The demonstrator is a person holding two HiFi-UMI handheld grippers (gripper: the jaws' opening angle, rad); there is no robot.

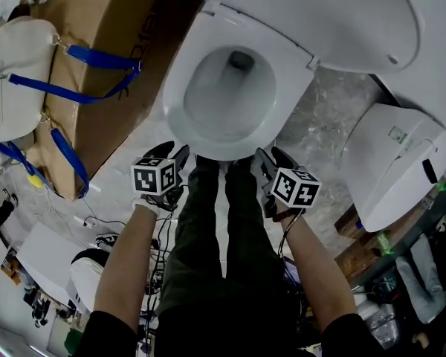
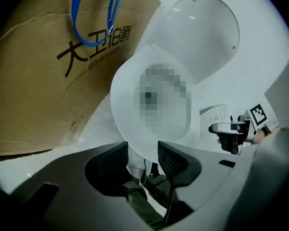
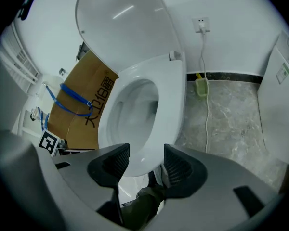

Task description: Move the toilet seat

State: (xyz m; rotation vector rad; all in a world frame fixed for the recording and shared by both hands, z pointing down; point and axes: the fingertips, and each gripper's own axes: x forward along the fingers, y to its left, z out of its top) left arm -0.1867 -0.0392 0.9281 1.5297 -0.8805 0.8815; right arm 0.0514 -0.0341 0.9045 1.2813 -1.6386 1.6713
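The white toilet seat (image 1: 288, 73) lies down on the bowl, and its lid (image 1: 320, 10) stands raised behind it. My left gripper (image 1: 177, 156) is at the seat's front left rim. In the left gripper view it (image 2: 143, 150) is open, with the front edge of the seat (image 2: 123, 105) showing between the pads. My right gripper (image 1: 264, 161) sits at the front right rim. In the right gripper view it (image 3: 147, 155) is open too, the tip of the seat (image 3: 172, 95) lies in the gap, and a thin dark slit shows beside the right pad.
A brown cardboard box (image 1: 111, 21) with blue straps stands close on the left of the bowl, with a white bag (image 1: 15, 73) beside it. Another white toilet unit (image 1: 390, 162) stands at the right. A cable hangs from a wall socket (image 3: 202, 25). The person's legs (image 1: 208, 236) are right in front.
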